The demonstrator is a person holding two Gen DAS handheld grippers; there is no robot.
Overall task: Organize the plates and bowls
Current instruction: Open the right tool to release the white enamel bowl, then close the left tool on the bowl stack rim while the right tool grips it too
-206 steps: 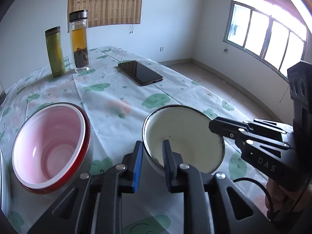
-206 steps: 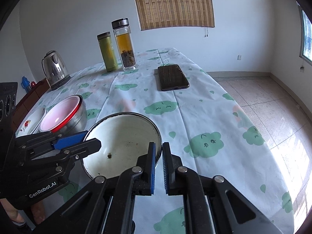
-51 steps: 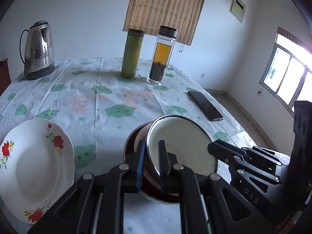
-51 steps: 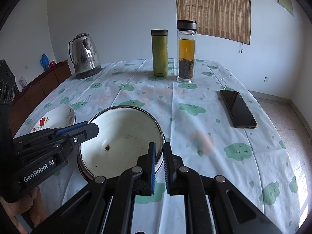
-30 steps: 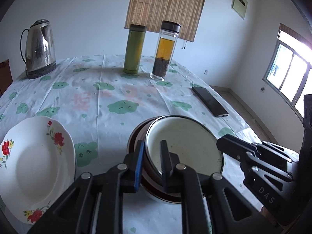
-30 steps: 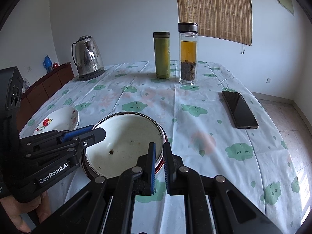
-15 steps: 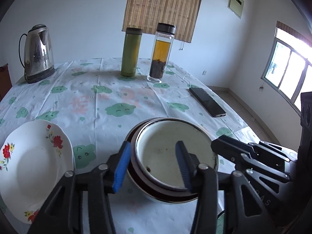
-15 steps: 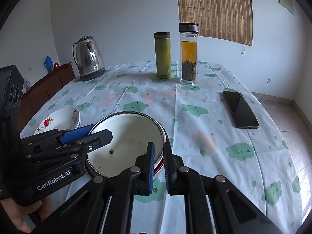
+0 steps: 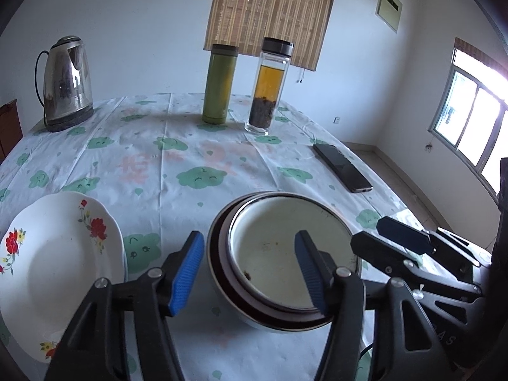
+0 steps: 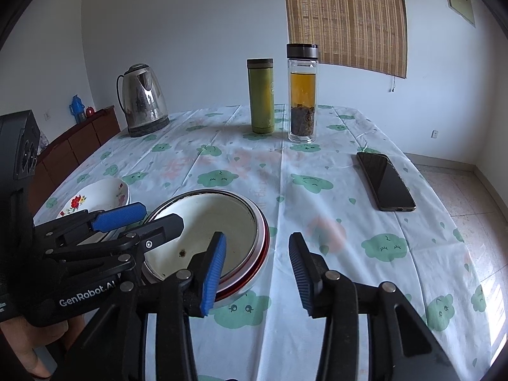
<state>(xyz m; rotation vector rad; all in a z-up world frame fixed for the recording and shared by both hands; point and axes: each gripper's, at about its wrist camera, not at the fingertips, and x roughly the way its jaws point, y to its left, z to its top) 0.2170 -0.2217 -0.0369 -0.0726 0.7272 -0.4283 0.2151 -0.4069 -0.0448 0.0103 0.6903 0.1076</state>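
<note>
White bowl (image 9: 279, 247) nests upright (mouth skyward) inside red-rimmed bowl (image 10: 265, 247).

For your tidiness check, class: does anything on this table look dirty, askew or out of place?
The white enamel bowl, nested in the red-rimmed bowl, has dark specks on its inside and looks unwashed. Nothing has spilled or tipped.

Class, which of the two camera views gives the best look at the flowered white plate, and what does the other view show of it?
The left wrist view shows the flowered plate best: near, large, with almost its whole face and red flowers visible. In the right wrist view the plate is smaller, farther off, and partly hidden behind the left tool.
</note>
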